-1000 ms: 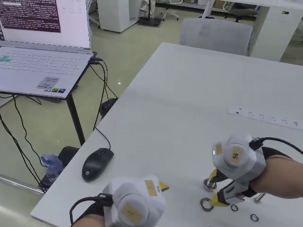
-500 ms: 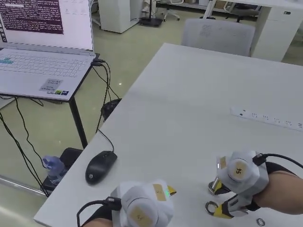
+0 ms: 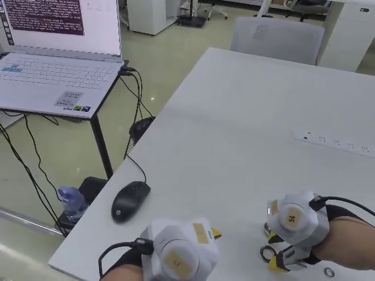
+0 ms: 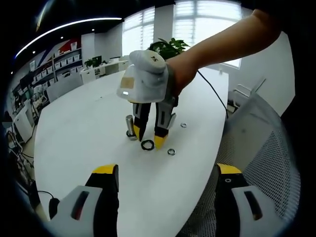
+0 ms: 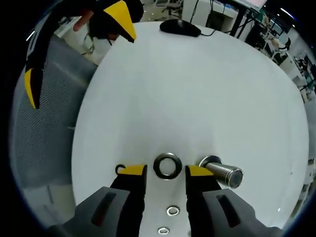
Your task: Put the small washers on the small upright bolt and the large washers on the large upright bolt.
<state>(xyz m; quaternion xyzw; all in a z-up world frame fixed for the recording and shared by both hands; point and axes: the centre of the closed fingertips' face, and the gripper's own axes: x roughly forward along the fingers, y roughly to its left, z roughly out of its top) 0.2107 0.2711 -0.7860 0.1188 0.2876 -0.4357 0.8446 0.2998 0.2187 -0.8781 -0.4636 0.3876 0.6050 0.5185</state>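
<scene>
On the white table [image 3: 234, 146] my right gripper [image 5: 166, 171] had settled, jaws parted, astride a large washer [image 5: 167, 166] beside the large bolt [image 5: 222, 174], ready to pinch; my left gripper [image 4: 166, 170] gaped empty.

One bolt [image 5: 221, 172], perhaps three washers [image 5: 167, 166]

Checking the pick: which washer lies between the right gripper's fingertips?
The large washer beside the bolt; the small washers lie farther back, behind the right gripper's tips.
</scene>
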